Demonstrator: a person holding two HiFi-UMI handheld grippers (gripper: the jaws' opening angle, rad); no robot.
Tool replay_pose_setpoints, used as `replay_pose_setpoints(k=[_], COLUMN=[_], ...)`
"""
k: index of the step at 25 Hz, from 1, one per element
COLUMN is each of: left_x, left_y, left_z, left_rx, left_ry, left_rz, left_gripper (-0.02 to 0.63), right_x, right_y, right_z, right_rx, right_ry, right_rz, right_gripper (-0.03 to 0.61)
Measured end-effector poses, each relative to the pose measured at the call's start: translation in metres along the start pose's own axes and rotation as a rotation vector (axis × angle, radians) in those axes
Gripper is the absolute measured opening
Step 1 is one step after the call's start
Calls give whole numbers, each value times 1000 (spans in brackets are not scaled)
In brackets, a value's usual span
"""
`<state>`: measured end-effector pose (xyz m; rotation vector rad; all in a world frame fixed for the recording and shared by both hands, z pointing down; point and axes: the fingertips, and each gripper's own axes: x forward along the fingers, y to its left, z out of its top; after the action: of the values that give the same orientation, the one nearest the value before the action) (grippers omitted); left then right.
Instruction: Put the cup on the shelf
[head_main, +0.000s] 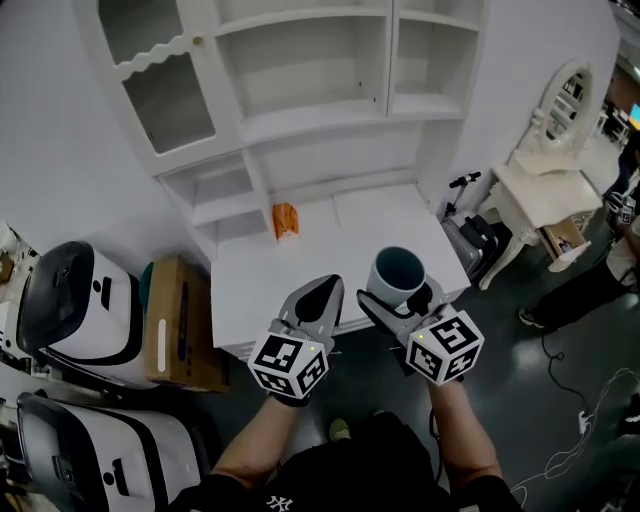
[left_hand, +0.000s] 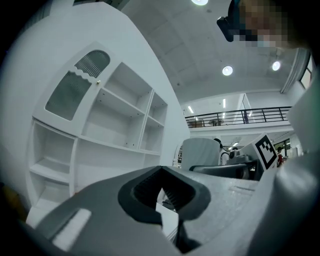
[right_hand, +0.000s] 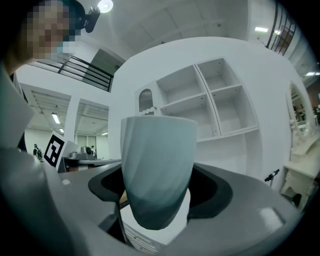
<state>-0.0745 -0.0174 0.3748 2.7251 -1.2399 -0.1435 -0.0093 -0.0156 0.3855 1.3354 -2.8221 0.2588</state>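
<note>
A pale blue-grey cup with a dark inside is held upright over the front right of the white counter, my right gripper shut on its lower body. In the right gripper view the cup fills the space between the jaws, with the white shelf unit behind it. My left gripper is shut and empty, just left of the cup. In the left gripper view my left gripper points at the shelf unit, and the cup shows at right.
A small orange object stands at the back of the counter. The shelf unit has several empty compartments. White machines and a cardboard box stand at left; a white dressing table and a person at right.
</note>
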Motion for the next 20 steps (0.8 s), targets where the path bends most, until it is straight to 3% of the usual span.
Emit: replay_pose_setpoints(k=[7,20], left_x=[50,195], left_y=[34,126], left_z=[3,30], left_rx=[1,23], left_ry=[-4,-15], left_rz=[-1,135], left_gripper=[2,2], right_x=[52,169], right_y=[-42,-173], right_z=[11,53], right_rx=[-10,-31], right_ry=[4,34], right_rz=[12,115], right_gripper=[385,385])
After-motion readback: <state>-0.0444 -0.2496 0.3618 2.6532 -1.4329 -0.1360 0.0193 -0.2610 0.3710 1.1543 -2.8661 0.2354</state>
